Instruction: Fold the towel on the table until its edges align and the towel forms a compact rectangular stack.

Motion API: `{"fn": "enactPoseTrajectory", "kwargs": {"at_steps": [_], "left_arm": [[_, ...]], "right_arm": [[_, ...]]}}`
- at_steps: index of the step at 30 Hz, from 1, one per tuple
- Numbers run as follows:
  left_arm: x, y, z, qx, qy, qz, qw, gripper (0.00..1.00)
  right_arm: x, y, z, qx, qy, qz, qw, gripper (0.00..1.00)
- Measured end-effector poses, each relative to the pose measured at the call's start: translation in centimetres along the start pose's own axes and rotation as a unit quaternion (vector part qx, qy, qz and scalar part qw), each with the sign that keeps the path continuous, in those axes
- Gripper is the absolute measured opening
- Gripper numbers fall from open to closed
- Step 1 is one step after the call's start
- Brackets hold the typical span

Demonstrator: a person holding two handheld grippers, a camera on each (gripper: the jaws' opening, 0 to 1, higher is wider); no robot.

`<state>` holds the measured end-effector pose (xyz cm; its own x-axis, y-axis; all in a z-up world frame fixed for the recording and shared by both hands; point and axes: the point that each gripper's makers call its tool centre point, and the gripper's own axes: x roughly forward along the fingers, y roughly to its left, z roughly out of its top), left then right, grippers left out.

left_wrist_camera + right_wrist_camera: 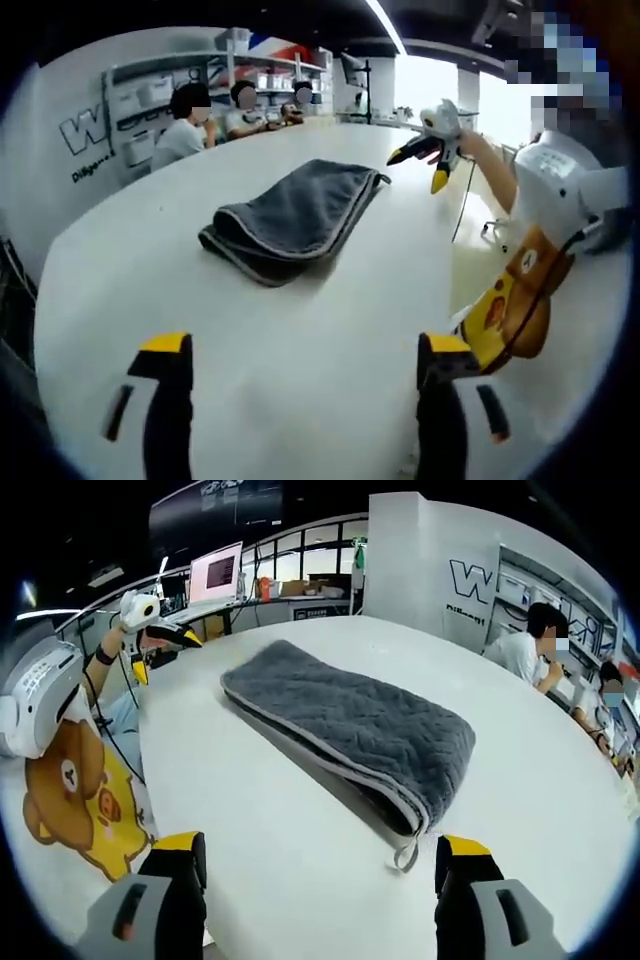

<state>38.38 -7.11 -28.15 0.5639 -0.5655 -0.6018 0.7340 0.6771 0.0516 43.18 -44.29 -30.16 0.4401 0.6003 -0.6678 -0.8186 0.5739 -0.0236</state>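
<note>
Left gripper view
- Surroundings: three seated people (238, 112) at the table's far end, upper left of frame; shelving (150, 100) behind them.
- In the way: nothing lies between my jaws and the cloth, just bare white table (300, 340).
- Towel: grey towel (290, 215) folded into a long stack, centre of frame, on the table.
- My left gripper (305, 365): jaws wide apart at the frame's bottom, holding nothing, well short of the towel.
- My right gripper (432, 150): upper right of frame, raised above the table beyond the towel's far corner, apart from it.

Right gripper view
- Surroundings: laptop (215, 575) on a desk, upper left; seated people (530, 645) at right edge; my bear-print apron (80, 790) at left.
- Towel: lies diagonally across the centre, hanging loop (405, 857) toward me.
- My right gripper (320, 865): jaws spread wide, empty; the loop sits just above the gap, nearer the right jaw.
- My left gripper (165, 640): upper left, clear of the towel.
</note>
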Motion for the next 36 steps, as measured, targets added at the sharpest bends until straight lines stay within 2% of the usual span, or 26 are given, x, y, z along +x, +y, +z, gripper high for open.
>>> {"fn": "enactPoseTrajectory", "kwargs": {"at_steps": [7,17,22,30,36], "left_arm": [[0.0,0.2,0.1,-0.001,0.000,0.005,1.0000,0.99],[0.4,-0.1,-0.4,0.003,0.011,-0.007,0.9999,0.99],[0.7,0.2,0.0,0.003,0.005,-0.009,0.9999,0.99],[1.7,0.8,2.9,0.022,-0.008,-0.015,0.9996,0.96],[3.1,1.8,6.0,0.019,-0.026,-0.040,0.9987,0.87]], "right_arm": [[0.1,0.0,-0.3,0.001,0.005,0.002,1.0000,0.99],[0.2,-0.1,-0.5,0.004,0.004,0.001,1.0000,0.99],[0.1,-0.1,-0.7,0.007,0.000,0.000,1.0000,0.99],[0.0,-0.1,-1.0,0.008,-0.002,-0.001,1.0000,0.99],[-0.2,-0.1,-1.0,0.008,-0.006,-0.002,1.0000,0.99]]}}
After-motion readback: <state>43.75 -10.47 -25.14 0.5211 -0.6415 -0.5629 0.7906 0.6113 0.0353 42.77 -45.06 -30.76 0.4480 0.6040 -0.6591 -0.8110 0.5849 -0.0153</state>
